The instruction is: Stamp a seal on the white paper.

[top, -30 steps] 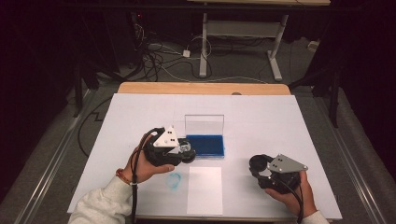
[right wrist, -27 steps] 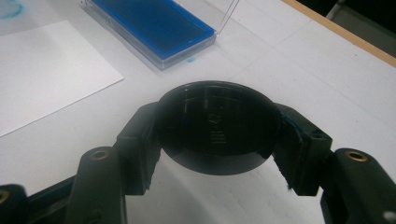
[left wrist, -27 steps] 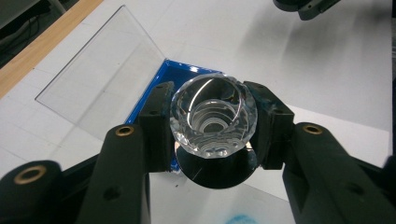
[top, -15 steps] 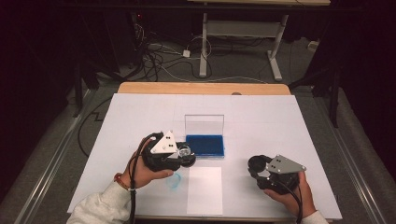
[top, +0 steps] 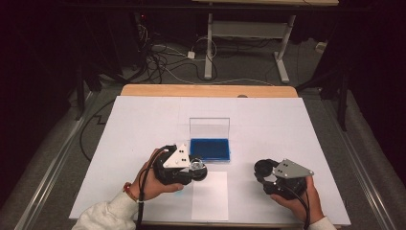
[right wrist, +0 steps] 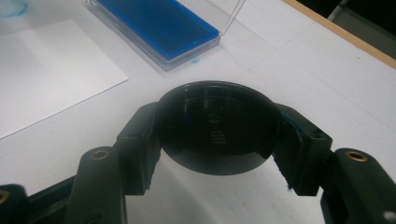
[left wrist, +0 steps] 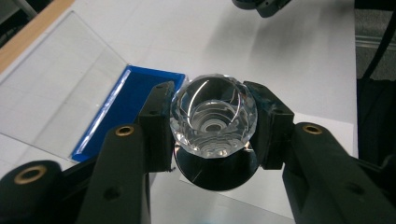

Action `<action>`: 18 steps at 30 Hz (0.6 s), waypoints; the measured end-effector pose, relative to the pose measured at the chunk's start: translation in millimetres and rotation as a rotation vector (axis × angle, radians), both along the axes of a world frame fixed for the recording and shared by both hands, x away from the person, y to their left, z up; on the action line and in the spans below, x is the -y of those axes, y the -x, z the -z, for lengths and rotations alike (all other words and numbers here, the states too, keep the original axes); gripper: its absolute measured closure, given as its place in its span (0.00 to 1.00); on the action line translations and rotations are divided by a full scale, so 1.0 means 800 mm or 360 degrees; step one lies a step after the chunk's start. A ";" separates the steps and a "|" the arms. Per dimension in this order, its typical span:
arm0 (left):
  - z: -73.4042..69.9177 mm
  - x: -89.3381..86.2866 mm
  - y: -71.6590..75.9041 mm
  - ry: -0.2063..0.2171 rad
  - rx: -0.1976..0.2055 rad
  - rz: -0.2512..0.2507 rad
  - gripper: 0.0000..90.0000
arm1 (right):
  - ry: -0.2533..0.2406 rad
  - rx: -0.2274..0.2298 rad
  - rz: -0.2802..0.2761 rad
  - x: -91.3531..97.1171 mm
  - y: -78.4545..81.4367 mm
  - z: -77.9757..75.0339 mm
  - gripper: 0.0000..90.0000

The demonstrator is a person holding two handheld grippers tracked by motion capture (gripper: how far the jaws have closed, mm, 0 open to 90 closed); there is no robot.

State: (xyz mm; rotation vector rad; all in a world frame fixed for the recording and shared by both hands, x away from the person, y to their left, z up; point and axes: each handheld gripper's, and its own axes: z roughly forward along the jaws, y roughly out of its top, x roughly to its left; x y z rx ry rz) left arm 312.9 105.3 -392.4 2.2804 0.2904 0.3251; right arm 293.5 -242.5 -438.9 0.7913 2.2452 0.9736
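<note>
The left gripper has its jaws clamped on a faceted crystal stamp; the blue ink pad lies just beyond-left; the right gripper has its jaws closed on a black round cap.

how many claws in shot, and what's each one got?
2. Left claw, by the open blue ink pad, grips a clear faceted stamp. Right claw, near the table's right front, grips a black round cap.
</note>
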 end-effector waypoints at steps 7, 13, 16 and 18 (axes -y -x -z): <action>0.009 0.012 0.006 -0.0038 -0.0026 0.0059 0.61 | 0.0010 -0.0004 -0.0005 -0.001 0.000 0.000 0.43; 0.017 0.019 0.009 -0.0065 -0.0054 0.0091 0.61 | 0.0009 -0.0008 -0.0005 -0.002 0.000 0.001 0.43; 0.021 0.023 0.010 -0.0079 -0.0061 0.0105 0.61 | 0.0009 -0.0006 -0.0008 -0.002 0.000 0.001 0.43; 0.023 0.026 0.011 -0.0083 -0.0072 0.0114 0.61 | 0.0010 -0.0007 -0.0008 -0.002 0.000 0.001 0.43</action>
